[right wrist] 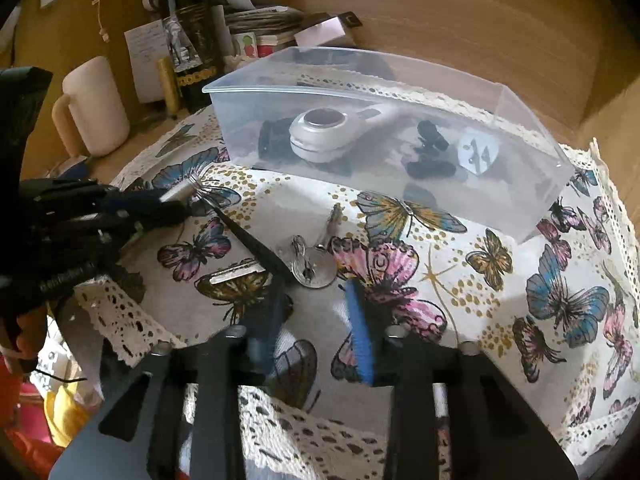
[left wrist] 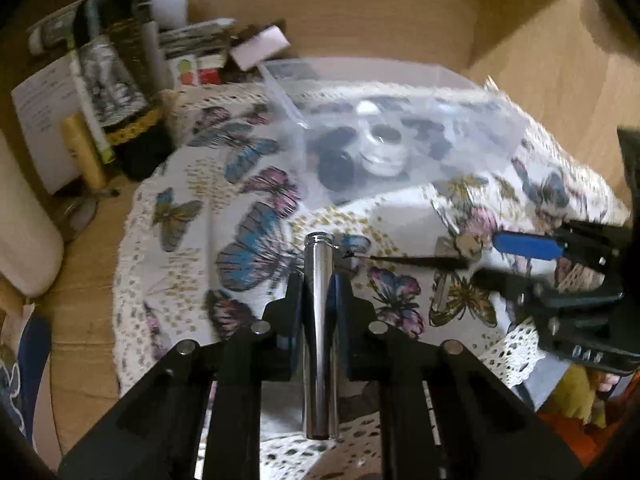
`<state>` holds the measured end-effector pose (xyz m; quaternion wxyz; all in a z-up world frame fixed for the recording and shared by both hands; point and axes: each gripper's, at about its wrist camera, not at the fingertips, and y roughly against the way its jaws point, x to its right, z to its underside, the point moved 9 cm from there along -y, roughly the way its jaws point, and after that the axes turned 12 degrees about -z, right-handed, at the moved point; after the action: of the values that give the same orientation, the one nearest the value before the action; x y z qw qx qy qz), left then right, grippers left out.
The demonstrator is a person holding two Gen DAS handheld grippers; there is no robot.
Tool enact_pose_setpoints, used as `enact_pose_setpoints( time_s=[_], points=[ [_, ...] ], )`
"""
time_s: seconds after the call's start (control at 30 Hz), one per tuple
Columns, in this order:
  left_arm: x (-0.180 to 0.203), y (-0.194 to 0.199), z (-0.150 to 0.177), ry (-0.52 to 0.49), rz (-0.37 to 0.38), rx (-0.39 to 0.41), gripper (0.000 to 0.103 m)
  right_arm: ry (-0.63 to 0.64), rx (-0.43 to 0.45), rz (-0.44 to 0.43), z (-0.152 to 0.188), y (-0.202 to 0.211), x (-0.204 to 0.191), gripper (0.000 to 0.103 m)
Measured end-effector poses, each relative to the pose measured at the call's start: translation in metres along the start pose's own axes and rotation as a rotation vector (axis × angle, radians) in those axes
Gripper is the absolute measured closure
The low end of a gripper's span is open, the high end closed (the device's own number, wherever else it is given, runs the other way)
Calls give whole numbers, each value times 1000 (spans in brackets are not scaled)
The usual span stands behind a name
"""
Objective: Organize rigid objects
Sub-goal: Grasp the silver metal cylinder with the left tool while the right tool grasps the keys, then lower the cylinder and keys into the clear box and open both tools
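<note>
My left gripper (left wrist: 320, 292) is shut on a chrome metal cylinder (left wrist: 319, 320) and holds it above the butterfly tablecloth (left wrist: 192, 240); a thin black strap (left wrist: 408, 259) hangs from its tip. In the right wrist view the cylinder (right wrist: 180, 191) shows at the left, with the strap (right wrist: 256, 246) running down to the keys (right wrist: 310, 262). My right gripper (right wrist: 316, 300) is open just above the cloth, close behind the keys. A clear plastic box (right wrist: 532, 200) behind them holds a white magnifier-like device (right wrist: 324, 132) and black small items (right wrist: 430, 152).
A dark bottle (right wrist: 192, 28), a cream mug (right wrist: 94, 108), papers and small boxes (right wrist: 260, 24) crowd the back left of the wooden table (right wrist: 500, 32). A flat metal key blade (right wrist: 234, 272) lies on the cloth.
</note>
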<state>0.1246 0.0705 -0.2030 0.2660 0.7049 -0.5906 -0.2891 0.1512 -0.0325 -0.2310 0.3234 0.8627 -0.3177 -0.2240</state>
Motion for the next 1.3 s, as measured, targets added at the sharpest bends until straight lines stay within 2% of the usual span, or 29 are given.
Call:
enact_pose_setpoints(
  time_s=[0.03,0.27,0.33,0.4,0.43,0.53,0.8,1.3],
  points=[
    [-3,3,-2,8,1,9,88,2,6,-3,-1,1,-1,54],
    [-17,40,-27,52,9,118,88,24,1,15,-10,-12,-4,54],
    [-18,47,-32,57,19,142,88,20,-1,23,-12,-18,-2,61],
    [-16,50,-35,55,28,150,88,26,9,29,-13,-19,-1,72],
    [-13,50,-36,54,31,151,88,24,12,27,-13,-19,0,80],
    [-4,49,-37,46,47,149,88,8,21,24,-14,-16,3,80],
    [14,53,-50,31,79,172,88,-1,115,61,-22,22,13,81],
    [33,68,-108,35,131,257,88,19,321,143,-74,99,34,82]
  ],
)
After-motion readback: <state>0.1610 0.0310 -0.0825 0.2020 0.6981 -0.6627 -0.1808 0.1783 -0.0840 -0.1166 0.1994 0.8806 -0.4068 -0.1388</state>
